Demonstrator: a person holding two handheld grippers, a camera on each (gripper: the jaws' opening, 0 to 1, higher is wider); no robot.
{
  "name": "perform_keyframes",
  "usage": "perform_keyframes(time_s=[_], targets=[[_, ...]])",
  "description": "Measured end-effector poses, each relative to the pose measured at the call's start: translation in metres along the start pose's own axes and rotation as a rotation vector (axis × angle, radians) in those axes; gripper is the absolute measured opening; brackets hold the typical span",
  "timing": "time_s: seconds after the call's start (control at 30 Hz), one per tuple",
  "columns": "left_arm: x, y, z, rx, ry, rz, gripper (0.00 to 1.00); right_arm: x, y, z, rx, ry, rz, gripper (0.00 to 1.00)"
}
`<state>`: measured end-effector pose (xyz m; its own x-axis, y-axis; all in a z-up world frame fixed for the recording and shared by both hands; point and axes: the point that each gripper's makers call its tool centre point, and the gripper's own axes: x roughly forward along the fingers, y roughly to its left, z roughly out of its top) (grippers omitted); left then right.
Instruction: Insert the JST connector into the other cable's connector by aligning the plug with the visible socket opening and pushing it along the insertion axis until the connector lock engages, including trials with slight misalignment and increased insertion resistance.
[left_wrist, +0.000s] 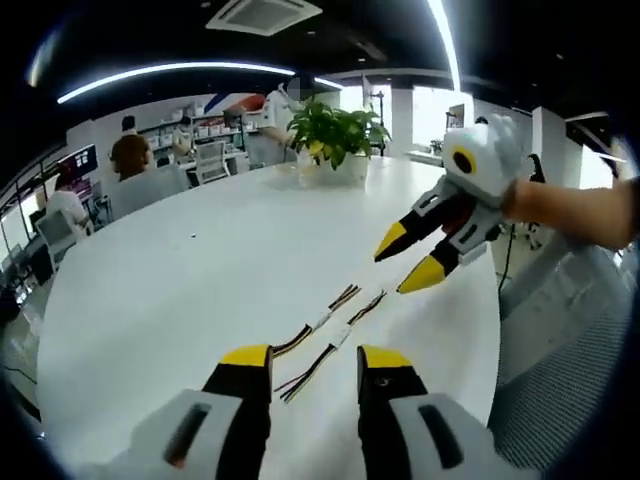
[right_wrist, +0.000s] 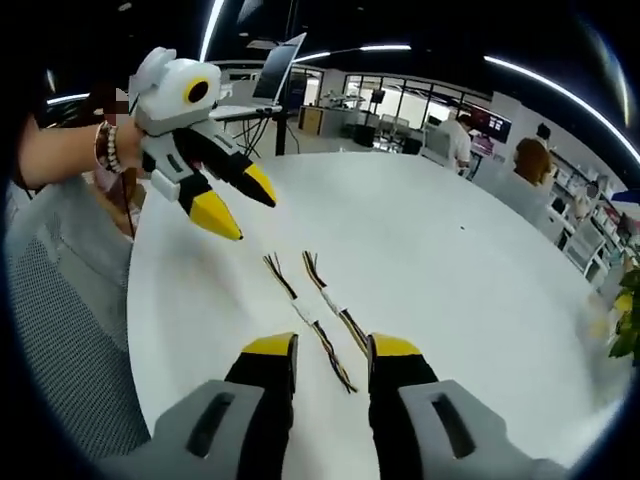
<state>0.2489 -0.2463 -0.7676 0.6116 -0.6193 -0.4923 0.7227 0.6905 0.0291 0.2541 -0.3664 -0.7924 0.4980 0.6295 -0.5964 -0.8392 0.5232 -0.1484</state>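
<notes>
Two short multi-wire cables lie side by side on the white round table (left_wrist: 180, 270). Each has a small white JST connector at mid-length, and they are apart from each other. In the left gripper view, the left cable (left_wrist: 318, 321) and the right cable (left_wrist: 340, 338) lie just beyond my left gripper (left_wrist: 315, 358), which is open and holds nothing. My right gripper (left_wrist: 408, 260) hovers open above the cables' far ends. In the right gripper view, both cables (right_wrist: 300, 312) (right_wrist: 331, 298) run between and ahead of my right gripper (right_wrist: 332, 348). The left gripper (right_wrist: 240, 203) hangs open at upper left.
A potted plant (left_wrist: 330, 135) stands at the table's far side, with people seated at desks behind it. A grey mesh chair (left_wrist: 570, 370) (right_wrist: 70, 330) sits close to the table edge. A person's forearm (left_wrist: 580, 210) holds the right gripper. A laptop (right_wrist: 280, 65) stands further back.
</notes>
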Motion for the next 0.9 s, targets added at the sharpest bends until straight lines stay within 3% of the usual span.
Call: perform_keyframes(time_s=[0.1,0.3,0.57,0.7,0.77,0.83,0.9], targets=[[-0.010,-0.004,0.006,0.024,-0.033,0.007,0.28,-0.004,-0.004,-0.004,-0.002,0.015,-0.027,0.27],[-0.028,-0.009,0.004,0.020,-0.035,0.038,0.30,-0.014,-0.003,0.000,0.018,-0.004,-0.049,0.30],[-0.054,-0.012,-0.009,-0.023,-0.034,0.087,0.36,-0.023,0.000,0.003,0.055,-0.024,-0.064,0.35],[-0.071,-0.024,-0.014,-0.048,-0.041,0.093,0.37,-0.029,0.003,0.003,0.060,-0.021,-0.074,0.41],[-0.082,-0.030,-0.012,-0.062,-0.074,0.094,0.38,-0.031,0.001,0.002,0.060,-0.014,-0.089,0.40],[-0.090,-0.034,-0.010,-0.076,-0.071,0.086,0.38,-0.033,-0.002,0.002,0.072,-0.016,-0.105,0.41],[-0.099,-0.029,-0.006,-0.068,-0.070,0.128,0.39,-0.037,0.000,0.001,0.089,-0.015,-0.104,0.42]])
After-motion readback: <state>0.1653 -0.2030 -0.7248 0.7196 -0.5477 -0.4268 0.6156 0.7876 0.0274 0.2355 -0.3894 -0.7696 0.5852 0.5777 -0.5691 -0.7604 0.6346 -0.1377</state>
